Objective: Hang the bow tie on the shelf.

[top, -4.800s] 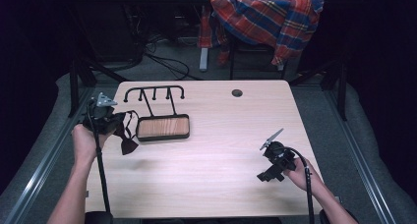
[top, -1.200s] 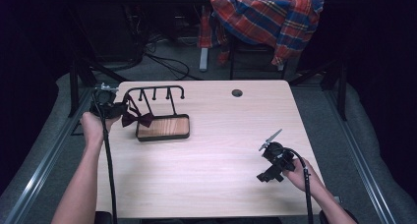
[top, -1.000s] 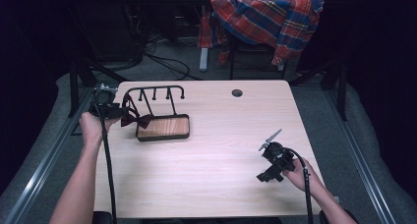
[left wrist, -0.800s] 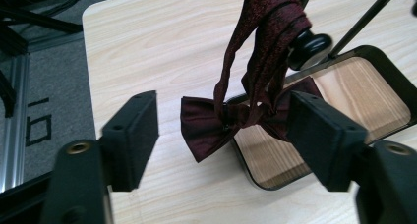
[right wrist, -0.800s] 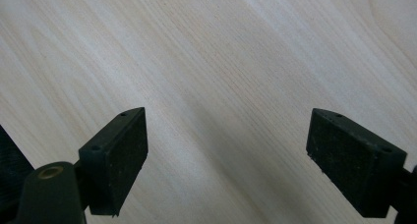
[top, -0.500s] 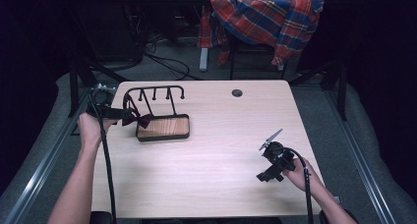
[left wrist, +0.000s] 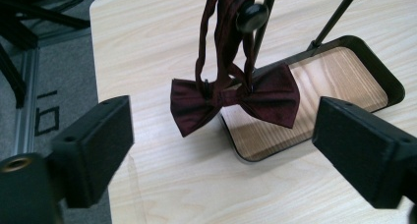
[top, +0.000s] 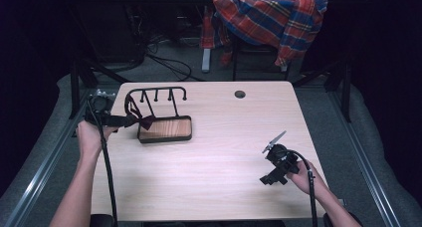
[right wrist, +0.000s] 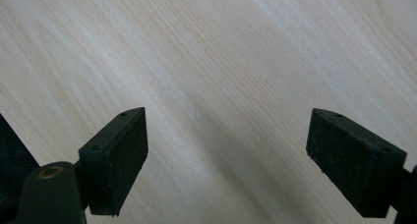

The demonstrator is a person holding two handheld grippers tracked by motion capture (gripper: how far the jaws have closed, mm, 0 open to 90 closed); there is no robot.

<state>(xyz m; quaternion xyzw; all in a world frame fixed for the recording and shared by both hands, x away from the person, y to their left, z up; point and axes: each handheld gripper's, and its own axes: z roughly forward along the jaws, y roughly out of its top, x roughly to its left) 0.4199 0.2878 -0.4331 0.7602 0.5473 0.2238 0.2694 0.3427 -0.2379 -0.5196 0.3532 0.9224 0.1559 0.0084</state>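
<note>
since the earlier frame the left gripper [top: 113, 120] has let go of the dark red bow tie [left wrist: 236, 98] and backed toward the table's [top: 219, 187] left edge; its jaws have just been opening and stand wide apart, nothing between them. the bow tie hangs by its strap from the leftmost peg of the black hook rack [top: 158, 94], over the left end of its wooden base [top: 166, 129]. near the right edge, the right gripper [top: 271, 162] has its jaws apart over bare wood.
</note>
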